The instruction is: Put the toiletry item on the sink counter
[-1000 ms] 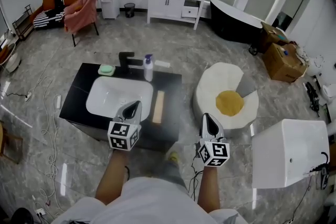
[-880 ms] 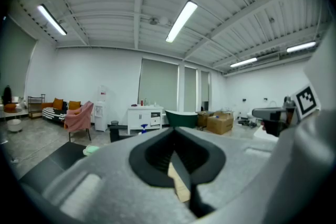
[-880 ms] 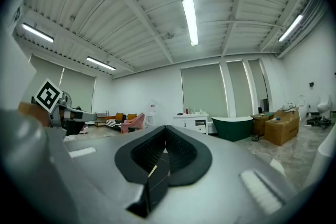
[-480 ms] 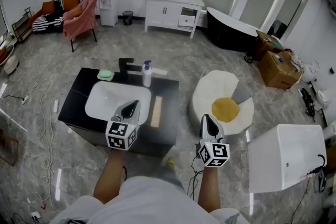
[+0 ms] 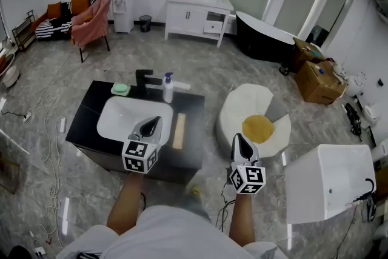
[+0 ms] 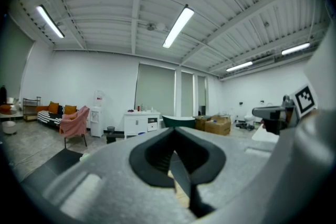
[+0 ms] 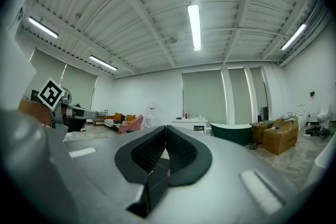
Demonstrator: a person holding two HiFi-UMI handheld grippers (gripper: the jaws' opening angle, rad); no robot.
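A black sink counter (image 5: 193, 144) with a white basin stands on the floor in front of me. At its back a white pump bottle (image 5: 168, 88) with a blue top stands next to a black faucet (image 5: 144, 78). A green soap dish (image 5: 120, 89) lies at the back left, and a pale wooden strip (image 5: 179, 130) lies right of the basin. My left gripper (image 5: 155, 121) hovers over the basin's near edge, shut and empty (image 6: 175, 132). To the right of the counter, my right gripper (image 5: 236, 137) hangs over the floor, also shut and empty (image 7: 165, 132).
A white egg-shaped cushion (image 5: 245, 103) with a yellow centre lies right of the counter. A white tub (image 5: 327, 182) stands at the near right. Farther off are a white vanity (image 5: 197, 12), a dark bathtub (image 5: 264, 33), cardboard boxes (image 5: 315, 79) and a draped chair (image 5: 91, 18). Cables (image 5: 54, 154) trail at left.
The head view has shifted a little, so the counter and cushion sit slightly further left. Both grippers keep about the same place and stay shut.
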